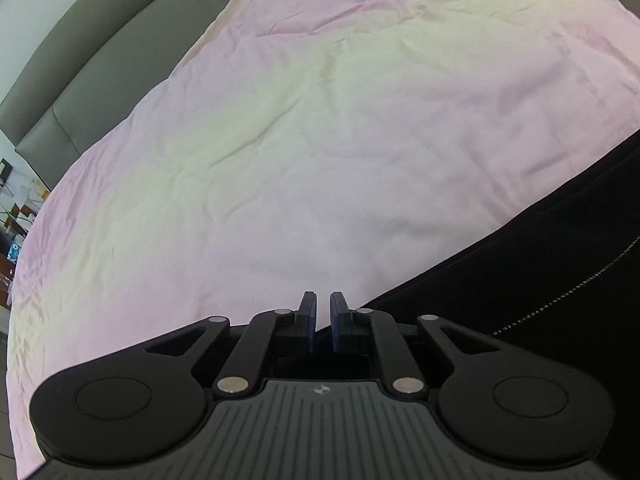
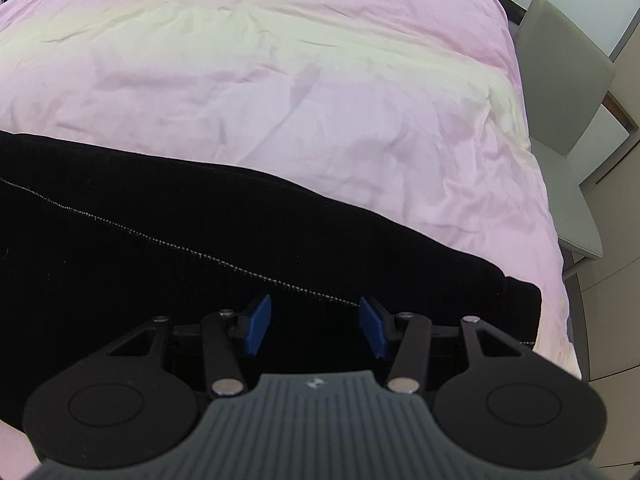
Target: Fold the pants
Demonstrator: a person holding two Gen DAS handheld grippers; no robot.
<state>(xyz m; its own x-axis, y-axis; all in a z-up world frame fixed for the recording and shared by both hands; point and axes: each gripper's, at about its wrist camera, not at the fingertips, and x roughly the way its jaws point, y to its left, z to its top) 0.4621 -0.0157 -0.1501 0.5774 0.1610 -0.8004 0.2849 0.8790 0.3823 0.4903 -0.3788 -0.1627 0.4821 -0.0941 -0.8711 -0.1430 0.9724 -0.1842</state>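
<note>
Black pants [image 2: 140, 216] with a line of white stitching lie flat across the pink bedsheet [image 2: 280, 80]. In the right wrist view they fill the lower left, and their end reaches the bed's right side. My right gripper [image 2: 315, 312] is open and empty, held just above the pants near the stitching. In the left wrist view the pants [image 1: 560, 264] lie at the lower right. My left gripper [image 1: 323, 305] is shut and empty, over the pink sheet [image 1: 280, 140] right at the pants' left edge.
A grey headboard [image 1: 80, 68] runs along the bed's far left side. A grey chair [image 2: 568, 120] stands close to the bed's right edge. Cluttered shelves [image 1: 16, 208] show beyond the bed's left corner.
</note>
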